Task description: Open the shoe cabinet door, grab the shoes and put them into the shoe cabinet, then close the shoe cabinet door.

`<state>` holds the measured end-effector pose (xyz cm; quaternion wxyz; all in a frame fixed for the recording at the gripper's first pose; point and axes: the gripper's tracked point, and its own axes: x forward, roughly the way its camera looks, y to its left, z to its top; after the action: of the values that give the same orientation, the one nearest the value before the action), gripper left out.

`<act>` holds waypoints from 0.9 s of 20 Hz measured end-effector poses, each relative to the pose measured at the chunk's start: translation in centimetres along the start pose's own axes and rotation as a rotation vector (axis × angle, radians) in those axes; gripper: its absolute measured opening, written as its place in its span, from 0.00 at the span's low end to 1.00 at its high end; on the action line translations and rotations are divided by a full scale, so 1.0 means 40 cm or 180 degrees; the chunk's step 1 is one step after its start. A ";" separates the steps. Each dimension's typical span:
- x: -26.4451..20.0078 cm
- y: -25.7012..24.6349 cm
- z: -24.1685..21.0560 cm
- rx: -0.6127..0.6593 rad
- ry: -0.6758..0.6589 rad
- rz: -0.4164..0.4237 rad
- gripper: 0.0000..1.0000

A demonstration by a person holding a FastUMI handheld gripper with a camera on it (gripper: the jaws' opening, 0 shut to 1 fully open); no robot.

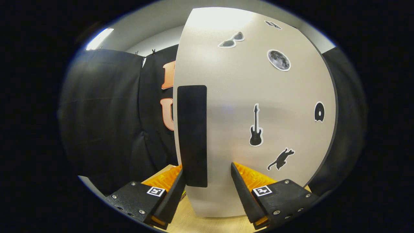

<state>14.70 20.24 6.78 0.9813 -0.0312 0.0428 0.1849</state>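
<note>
The shoe cabinet's white door (275,94) stands close ahead of me, its face dotted with small stickers such as a guitar, a cat and a moon. A tall black handle strip (191,129) runs down beside the door's left edge. My gripper (207,167) is open, with its fingers spread wide against the lower part of the door. The bottom end of the handle lies between them, close to the left finger (174,191). The right finger (242,187) sits apart from the handle, over the bare door face. No shoes are visible.
Left of the door's free edge hangs the black booth cloth (106,123). A light wooden surface (184,223) lies under the fingers and the door's lower edge. Above are a pale wall and a ceiling light (98,38).
</note>
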 end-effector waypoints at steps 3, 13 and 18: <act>0.011 -0.001 -0.010 -0.0091 -0.0041 -0.0176 0.86; 0.040 -0.005 -0.017 -0.0133 -0.0083 -0.0486 0.89; 0.020 -0.002 -0.019 -0.0086 0.0025 -0.0458 0.92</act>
<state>15.40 20.40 5.96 0.9914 -0.0482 0.0418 0.1143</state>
